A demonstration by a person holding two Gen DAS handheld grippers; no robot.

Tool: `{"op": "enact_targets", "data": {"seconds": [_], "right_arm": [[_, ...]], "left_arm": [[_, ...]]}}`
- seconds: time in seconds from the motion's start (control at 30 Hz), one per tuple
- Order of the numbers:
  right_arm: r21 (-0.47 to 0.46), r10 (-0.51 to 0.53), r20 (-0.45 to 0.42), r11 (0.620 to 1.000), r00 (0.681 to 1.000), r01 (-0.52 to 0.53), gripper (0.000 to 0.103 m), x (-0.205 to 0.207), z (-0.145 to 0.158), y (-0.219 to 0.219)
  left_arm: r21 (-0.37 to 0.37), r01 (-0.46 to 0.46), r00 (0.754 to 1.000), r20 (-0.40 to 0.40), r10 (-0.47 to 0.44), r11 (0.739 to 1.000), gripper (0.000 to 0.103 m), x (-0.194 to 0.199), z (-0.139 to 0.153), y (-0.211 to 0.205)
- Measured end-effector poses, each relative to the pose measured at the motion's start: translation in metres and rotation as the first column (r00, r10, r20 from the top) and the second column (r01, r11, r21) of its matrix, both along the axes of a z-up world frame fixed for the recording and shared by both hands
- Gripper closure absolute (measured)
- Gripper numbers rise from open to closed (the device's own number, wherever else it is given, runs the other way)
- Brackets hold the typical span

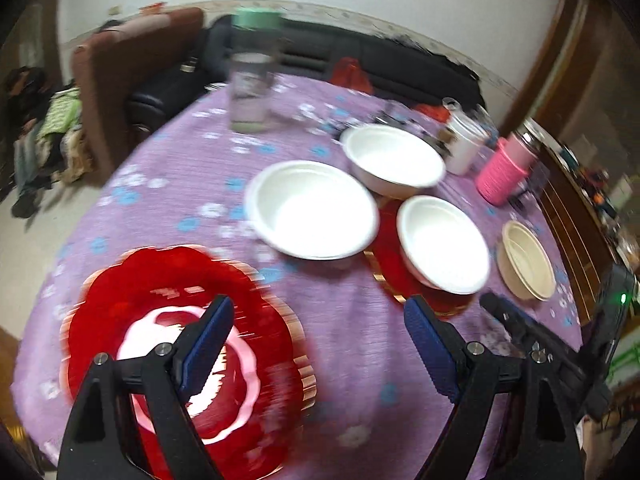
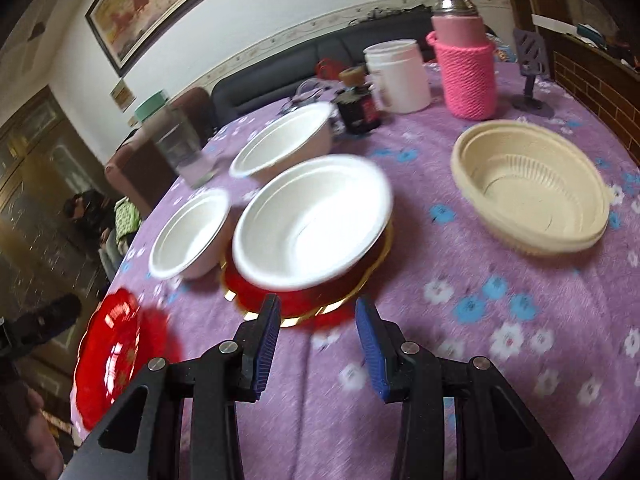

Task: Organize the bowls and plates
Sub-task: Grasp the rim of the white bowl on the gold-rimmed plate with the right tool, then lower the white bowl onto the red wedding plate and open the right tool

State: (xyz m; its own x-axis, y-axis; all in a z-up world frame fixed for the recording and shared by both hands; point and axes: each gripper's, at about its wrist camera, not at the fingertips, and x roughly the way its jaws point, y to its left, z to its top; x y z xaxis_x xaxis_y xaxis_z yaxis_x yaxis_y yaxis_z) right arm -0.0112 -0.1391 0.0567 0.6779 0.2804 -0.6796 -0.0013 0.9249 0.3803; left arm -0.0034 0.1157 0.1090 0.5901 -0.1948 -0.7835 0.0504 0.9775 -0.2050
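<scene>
Both grippers, left (image 1: 320,320) and right (image 2: 318,320), hang wide-jawed and empty; gathering seems barely begun, next lifting the white bowl (image 2: 312,216) off the red plate (image 2: 296,300)

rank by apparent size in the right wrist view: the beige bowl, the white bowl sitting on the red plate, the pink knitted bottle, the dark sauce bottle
1. white bowl on the red plate and beige bowl: near-equal, and both sit close to the camera, so unranked
2. pink knitted bottle
3. dark sauce bottle
</scene>
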Motion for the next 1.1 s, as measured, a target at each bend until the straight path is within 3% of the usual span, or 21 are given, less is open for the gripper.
{"op": "enact_targets", "data": {"seconds": [0.1, 0.27, 0.33, 0.4, 0.6, 0.67, 0.73, 0.8, 1.1], "right_arm": [[0.020, -0.017, -0.001, 1.000, 1.000, 0.017, 0.061, 0.019, 0.001, -0.014], [0.088, -0.025, -0.044, 0.996, 0.999, 0.028, 0.061, 0.057, -0.002, -0.035], [0.077, -0.019, -0.057, 0.997, 0.998, 0.023, 0.061, 0.067, -0.004, -0.035], [0.047, -0.014, -0.067, 0.999, 0.998, 0.017, 0.061, 0.079, -0.007, -0.035], [0.011, 0.016, -0.086, 1.000, 0.996, -0.015, 0.061, 0.096, -0.015, -0.029], [0.007, 0.023, -0.090, 1.000, 0.996, -0.023, 0.067, 0.100, -0.018, -0.027], [-0.004, 0.022, -0.097, 1.000, 0.995, -0.022, 0.081, 0.102, -0.020, -0.027], [0.001, 0.023, -0.089, 1.000, 0.996, -0.023, 0.082, 0.100, -0.021, -0.028], [0.009, 0.018, -0.065, 1.000, 0.998, -0.018, 0.089, 0.089, -0.012, -0.030]], "left_arm": [[-0.035, 0.064, 0.997, -0.046, -0.065, 0.997, 0.019, 0.026, -0.011, -0.030], [-0.096, 0.104, 0.985, -0.128, -0.116, 0.990, 0.038, 0.065, -0.032, -0.064], [-0.103, 0.113, 0.978, -0.161, -0.129, 0.988, 0.051, 0.078, -0.040, -0.072], [-0.110, 0.129, 0.970, -0.195, -0.148, 0.986, 0.056, 0.090, -0.050, -0.083], [-0.097, 0.124, 0.959, -0.245, -0.144, 0.988, 0.057, 0.105, -0.070, -0.098], [-0.098, 0.120, 0.957, -0.252, -0.141, 0.988, 0.059, 0.109, -0.074, -0.099], [-0.100, 0.133, 0.952, -0.264, -0.155, 0.986, 0.076, 0.112, -0.078, -0.101], [-0.133, 0.143, 0.946, -0.272, -0.175, 0.981, 0.084, 0.113, -0.081, -0.103], [-0.082, 0.164, 0.961, -0.211, -0.178, 0.983, 0.085, 0.104, -0.062, -0.107]]}}
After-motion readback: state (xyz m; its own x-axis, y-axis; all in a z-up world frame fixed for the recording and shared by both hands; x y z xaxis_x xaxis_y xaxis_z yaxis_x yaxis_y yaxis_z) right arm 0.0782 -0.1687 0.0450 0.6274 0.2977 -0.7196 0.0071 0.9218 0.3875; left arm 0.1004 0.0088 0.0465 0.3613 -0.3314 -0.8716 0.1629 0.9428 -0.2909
